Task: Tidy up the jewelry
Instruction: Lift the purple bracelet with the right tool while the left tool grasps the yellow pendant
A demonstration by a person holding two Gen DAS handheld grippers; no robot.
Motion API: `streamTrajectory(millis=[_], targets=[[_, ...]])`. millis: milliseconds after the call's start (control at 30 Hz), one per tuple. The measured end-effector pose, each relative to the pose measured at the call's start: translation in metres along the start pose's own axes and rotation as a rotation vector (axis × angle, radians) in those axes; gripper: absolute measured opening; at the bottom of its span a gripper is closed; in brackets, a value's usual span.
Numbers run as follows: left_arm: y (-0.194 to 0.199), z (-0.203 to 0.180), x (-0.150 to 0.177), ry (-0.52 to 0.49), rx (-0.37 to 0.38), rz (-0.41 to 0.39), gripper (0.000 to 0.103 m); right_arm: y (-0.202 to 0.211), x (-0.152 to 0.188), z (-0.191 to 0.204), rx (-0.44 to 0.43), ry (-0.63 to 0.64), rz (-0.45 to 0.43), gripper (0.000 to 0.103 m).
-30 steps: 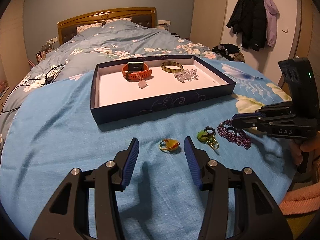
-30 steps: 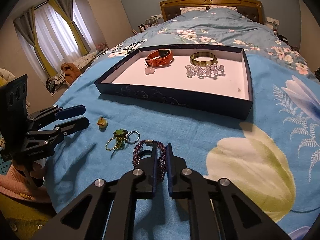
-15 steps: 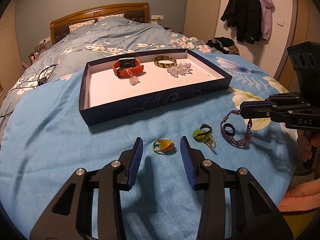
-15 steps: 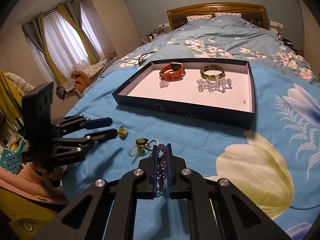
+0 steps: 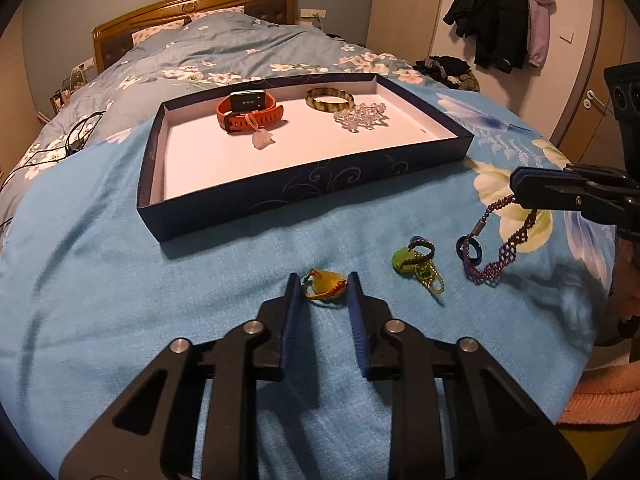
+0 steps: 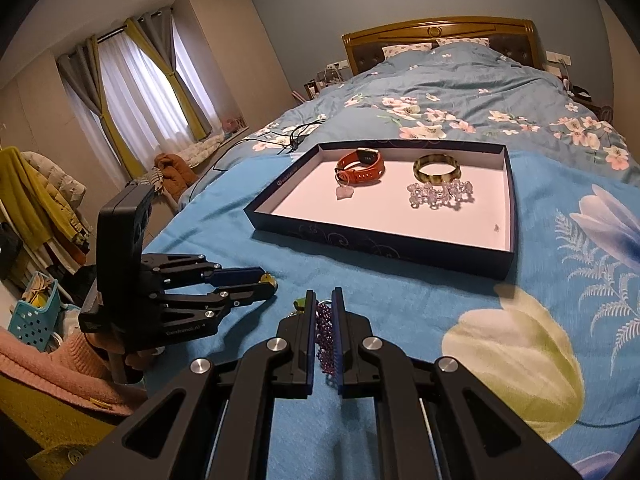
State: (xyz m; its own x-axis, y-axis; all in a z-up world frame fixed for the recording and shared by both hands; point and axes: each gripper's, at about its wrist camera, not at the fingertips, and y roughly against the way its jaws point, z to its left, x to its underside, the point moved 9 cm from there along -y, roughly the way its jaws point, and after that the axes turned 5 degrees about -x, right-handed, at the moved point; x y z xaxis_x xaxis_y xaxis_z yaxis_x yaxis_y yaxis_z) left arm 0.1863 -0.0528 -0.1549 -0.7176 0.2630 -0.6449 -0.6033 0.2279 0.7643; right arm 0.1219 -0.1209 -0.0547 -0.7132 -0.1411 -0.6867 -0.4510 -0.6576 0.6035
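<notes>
A yellow pendant (image 5: 325, 286) on a red and green cord lies on the blue bedspread between the fingers of my left gripper (image 5: 323, 280). Its jaws are closing, and the pads stand just beside the pendant. My right gripper (image 6: 324, 300) is shut on a purple beaded bracelet (image 6: 325, 332), which dangles from it (image 5: 500, 248). The bracelet's lower end is at the bedspread beside a dark ring (image 5: 470, 248). A green charm with a gold chain (image 5: 416, 262) lies between the two grippers. The dark blue tray (image 5: 304, 196) holds an orange watch (image 5: 248, 114), a pale pendant (image 5: 262, 140), an amber bangle (image 5: 330, 100) and clear beads (image 5: 360, 116).
Black cables (image 5: 80, 136) trail over the quilt left of the tray. Coats (image 5: 500, 12) hang on the far wall at the right. A person's pink sleeve (image 6: 48, 364) and a blue basket (image 6: 36, 312) are past the bed's near left edge.
My left gripper's jaws have narrowed around the yellow pendant. My right gripper has risen a little, lifting the purple bracelet so that it now hangs from the pads.
</notes>
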Motion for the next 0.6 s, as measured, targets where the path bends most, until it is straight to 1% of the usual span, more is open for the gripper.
streamTrajectory(millis=[33,200,300,400,433,500,567,600], targets=[[0.0,0.0,0.0,0.001,0.002,0.002,0.019,-0.001,-0.001,0.001,-0.002,0.001,-0.001,0.0],[0.0,0.001,0.0,0.018,0.011,0.0,0.017,0.0,-0.004,0.001,-0.002,0.001,-0.009,0.0],[0.002,0.001,0.0,0.02,0.016,-0.003,0.017,-0.004,-0.001,-0.002,0.002,-0.002,0.017,0.0],[0.004,0.001,-0.001,0.025,0.02,-0.011,0.017,-0.016,0.009,-0.01,0.031,-0.002,0.068,0.006],[0.005,0.001,-0.001,0.027,0.021,-0.014,0.017,-0.019,0.012,-0.013,0.038,-0.007,0.081,0.011],[0.006,0.002,-0.001,0.032,0.021,-0.017,0.017,-0.026,0.018,-0.018,0.048,-0.016,0.107,0.011],[0.006,0.003,-0.001,0.034,0.02,-0.018,0.017,-0.032,0.021,-0.024,0.074,-0.017,0.121,0.023],[0.006,0.003,-0.001,0.034,0.02,-0.018,0.017,-0.036,0.022,-0.025,0.08,-0.015,0.128,0.022]])
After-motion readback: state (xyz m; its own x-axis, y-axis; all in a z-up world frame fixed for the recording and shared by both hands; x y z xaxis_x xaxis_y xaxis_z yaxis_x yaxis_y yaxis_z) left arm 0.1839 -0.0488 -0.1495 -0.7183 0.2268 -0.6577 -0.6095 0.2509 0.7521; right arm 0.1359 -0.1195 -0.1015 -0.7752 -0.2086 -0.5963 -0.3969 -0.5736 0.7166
